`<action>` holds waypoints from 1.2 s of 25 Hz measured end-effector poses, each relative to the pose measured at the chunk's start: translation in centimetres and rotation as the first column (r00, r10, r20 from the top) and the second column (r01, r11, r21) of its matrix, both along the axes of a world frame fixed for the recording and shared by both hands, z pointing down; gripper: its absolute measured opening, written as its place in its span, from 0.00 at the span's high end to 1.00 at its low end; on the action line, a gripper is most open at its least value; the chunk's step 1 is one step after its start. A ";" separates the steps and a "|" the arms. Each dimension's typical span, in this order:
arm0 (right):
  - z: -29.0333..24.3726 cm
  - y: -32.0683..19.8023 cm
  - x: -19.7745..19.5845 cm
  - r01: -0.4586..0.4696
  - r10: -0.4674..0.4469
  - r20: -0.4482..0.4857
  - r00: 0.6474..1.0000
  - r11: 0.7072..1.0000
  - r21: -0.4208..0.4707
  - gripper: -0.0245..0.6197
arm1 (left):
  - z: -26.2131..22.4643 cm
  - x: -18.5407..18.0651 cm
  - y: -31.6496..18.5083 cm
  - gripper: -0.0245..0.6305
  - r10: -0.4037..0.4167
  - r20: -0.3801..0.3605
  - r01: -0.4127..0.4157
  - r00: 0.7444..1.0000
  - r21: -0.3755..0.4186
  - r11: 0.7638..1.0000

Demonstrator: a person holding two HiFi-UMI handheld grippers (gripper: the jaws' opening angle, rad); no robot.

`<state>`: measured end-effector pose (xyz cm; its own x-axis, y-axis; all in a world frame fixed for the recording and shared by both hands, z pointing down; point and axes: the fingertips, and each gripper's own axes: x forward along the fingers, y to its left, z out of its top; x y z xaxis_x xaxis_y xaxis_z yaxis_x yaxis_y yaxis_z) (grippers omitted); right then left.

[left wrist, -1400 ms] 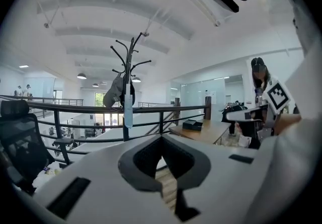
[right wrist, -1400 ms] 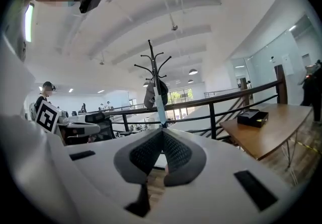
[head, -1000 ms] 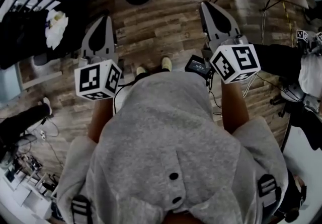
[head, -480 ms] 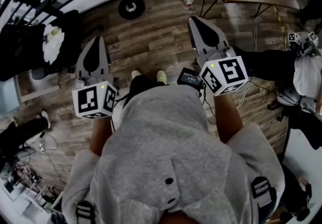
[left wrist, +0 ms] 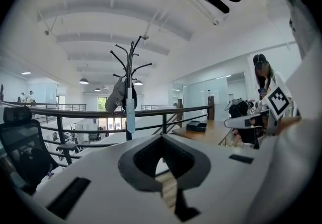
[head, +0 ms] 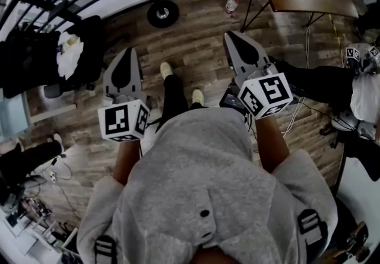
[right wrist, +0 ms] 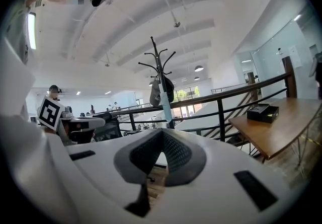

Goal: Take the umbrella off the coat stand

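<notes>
Both my tongs are up in front of me, pointing at the coat stand (left wrist: 130,67). Left tongs (left wrist: 161,139) are pinched together, nothing in them. Right tongs (right wrist: 161,133) look closed too, and empty. The umbrella (left wrist: 130,112), pale blue and folded slim, hangs down along the stand's pole beside a grey bag (left wrist: 116,98). It's far ahead of both tips, by the railing (left wrist: 80,114). A table (right wrist: 274,127) sits off to the right.
</notes>
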<state>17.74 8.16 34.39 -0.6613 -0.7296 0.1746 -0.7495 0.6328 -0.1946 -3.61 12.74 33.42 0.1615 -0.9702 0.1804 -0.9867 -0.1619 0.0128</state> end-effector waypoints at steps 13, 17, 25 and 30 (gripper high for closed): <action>0.6 -6.9 -3.3 -0.024 0.024 -0.010 1.000 0.999 -0.041 0.95 | 0.4 -3.0 -8.3 0.94 0.054 0.008 -0.054 0.998 -0.021 0.998; 0.2 -10.3 -4.9 -0.049 0.048 -0.032 0.998 0.998 -0.031 0.95 | 0.1 -4.5 -12.1 0.94 0.078 -0.012 -0.078 0.997 -0.013 0.997; -0.7 -16.1 -7.8 -0.044 0.043 -0.027 0.999 0.999 -0.031 0.95 | -0.6 -7.1 -18.3 0.94 0.090 -0.011 -0.090 0.996 -0.001 0.996; -1.1 -17.6 -10.5 -0.049 0.048 -0.038 0.998 0.998 -0.025 0.95 | -0.6 -9.4 -19.8 0.94 0.104 -0.018 -0.104 0.994 -0.012 0.994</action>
